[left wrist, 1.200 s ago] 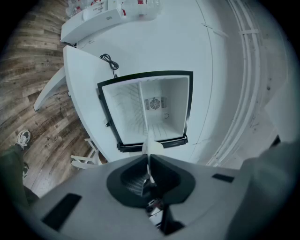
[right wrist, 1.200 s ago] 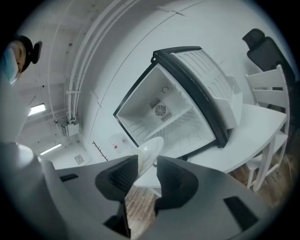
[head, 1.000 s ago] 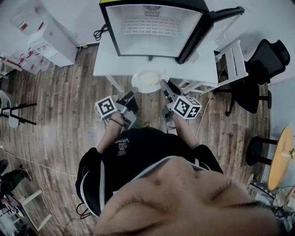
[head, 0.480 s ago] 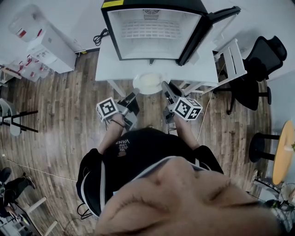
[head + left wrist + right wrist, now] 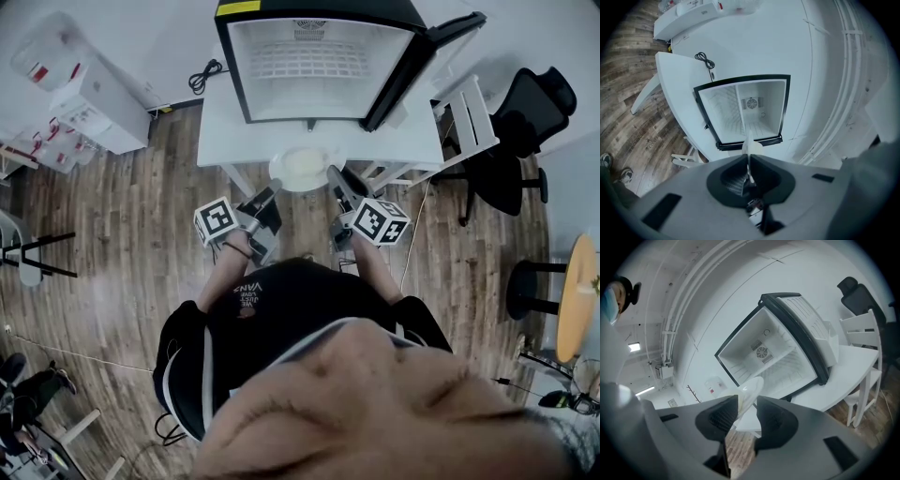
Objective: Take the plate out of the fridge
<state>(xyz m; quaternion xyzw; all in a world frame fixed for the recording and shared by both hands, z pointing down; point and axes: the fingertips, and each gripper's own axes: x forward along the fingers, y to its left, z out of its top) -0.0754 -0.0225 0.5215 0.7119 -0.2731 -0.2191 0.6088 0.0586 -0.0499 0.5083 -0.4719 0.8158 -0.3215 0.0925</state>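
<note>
A white plate (image 5: 302,167) hangs level over the front edge of the white table (image 5: 223,131), just outside the open, empty fridge (image 5: 323,66). My left gripper (image 5: 275,185) is shut on the plate's left rim. In the left gripper view the plate (image 5: 749,144) shows edge-on, pinched between the left gripper (image 5: 747,158) jaws. My right gripper (image 5: 330,173) holds the right rim. In the right gripper view the plate (image 5: 750,391) lies between the right gripper (image 5: 746,401) jaws, which stand wider.
The fridge door (image 5: 427,61) swings open to the right. A white chair (image 5: 464,122) and a black office chair (image 5: 525,131) stand right of the table. A white cabinet (image 5: 84,84) is at the left, a round wooden table (image 5: 574,309) far right.
Both grippers and the plate have shifted a little together in front of the fridge. Both grips look the same as before.
</note>
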